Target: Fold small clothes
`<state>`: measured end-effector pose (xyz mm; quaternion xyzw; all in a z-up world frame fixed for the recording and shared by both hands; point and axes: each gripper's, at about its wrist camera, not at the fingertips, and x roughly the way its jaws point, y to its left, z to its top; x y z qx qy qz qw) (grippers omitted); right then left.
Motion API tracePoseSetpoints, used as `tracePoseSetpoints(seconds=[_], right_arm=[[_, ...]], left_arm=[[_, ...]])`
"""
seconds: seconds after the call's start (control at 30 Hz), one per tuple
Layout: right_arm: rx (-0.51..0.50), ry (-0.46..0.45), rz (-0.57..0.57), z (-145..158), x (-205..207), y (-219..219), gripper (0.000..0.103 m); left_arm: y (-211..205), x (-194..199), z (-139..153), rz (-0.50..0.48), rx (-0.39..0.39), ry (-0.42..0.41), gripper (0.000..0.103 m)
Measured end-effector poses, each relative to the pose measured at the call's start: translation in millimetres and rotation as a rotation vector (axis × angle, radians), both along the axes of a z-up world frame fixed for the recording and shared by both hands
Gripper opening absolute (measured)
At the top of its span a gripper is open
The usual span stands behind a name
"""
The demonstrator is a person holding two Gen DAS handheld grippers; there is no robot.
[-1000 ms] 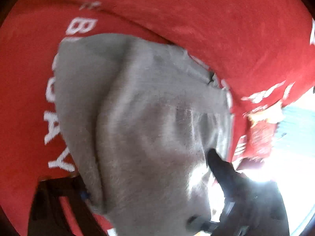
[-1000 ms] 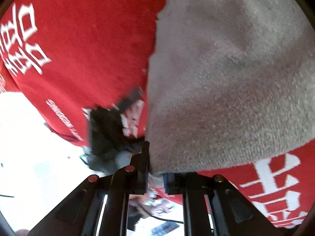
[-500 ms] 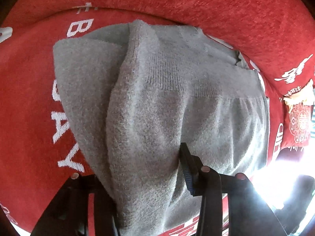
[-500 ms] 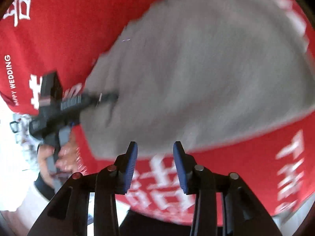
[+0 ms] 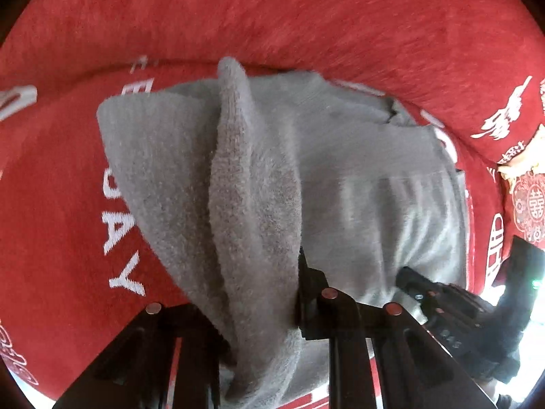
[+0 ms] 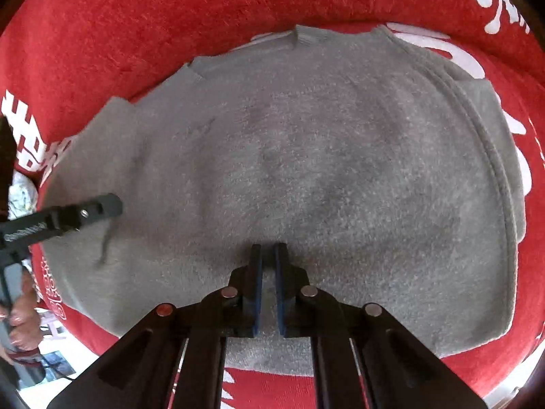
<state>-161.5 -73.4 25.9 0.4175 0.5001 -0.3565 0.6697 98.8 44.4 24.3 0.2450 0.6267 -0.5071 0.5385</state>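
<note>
A small grey knitted garment [image 6: 306, 170] lies spread on a red cloth with white lettering [image 6: 136, 34]. My left gripper [image 5: 262, 293] is shut on a raised fold of the grey garment [image 5: 252, 187], which drapes up between its fingers. In the right wrist view the left gripper's finger [image 6: 85, 211] reaches in over the garment's left edge. My right gripper [image 6: 268, 255] is nearly closed, jaws a narrow gap apart, empty, low over the garment's near middle. It also shows at the lower right of the left wrist view [image 5: 453, 310].
The red cloth [image 5: 306, 17] rises like a backrest behind the garment. A person's hand [image 6: 20, 306] holds the left gripper at the left edge. Bright floor and small items lie beyond the cloth's edge at lower left [image 6: 58, 364].
The right gripper let go of the garment's edge, moved over its middle and closed its jaws. The garment now lies flatter. The left gripper keeps hold of its fold.
</note>
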Motion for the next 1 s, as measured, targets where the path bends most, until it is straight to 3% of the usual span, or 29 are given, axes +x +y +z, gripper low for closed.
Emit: tracePoseSetpoints(seconds=[0.3, 0.53, 0.67, 0.8, 0.87, 0.93, 1.0], right_arm=[[0.119, -0.13, -0.044, 5, -29, -8, 0.007], [0.123, -0.246, -0.181, 32, -102, -20, 0.009], [0.16, -0.335, -0.249, 33, -147, -28, 0.009], [0.218, -0.404, -0.302, 16, -170, -32, 0.009], [0.253, -0.43, -0.329, 4, -176, -31, 0.01], [0.276, -0.464, -0.351, -2, -182, -29, 0.01], [0.287, -0.49, -0.368, -4, -186, -28, 0.01]], left_arm=[[-30, -38, 58, -0.044, -0.096, 0.007, 0.021], [-89, -119, 102, -0.159, -0.175, 0.001, 0.021], [-121, -183, 87, -0.252, -0.16, -0.041, 0.021], [-133, -227, 50, -0.292, -0.092, -0.089, 0.021], [-128, -233, 43, -0.287, -0.082, -0.121, 0.025], [-122, -235, 48, -0.286, -0.1, -0.114, 0.045], [-114, -236, 63, -0.301, -0.165, -0.094, 0.059]])
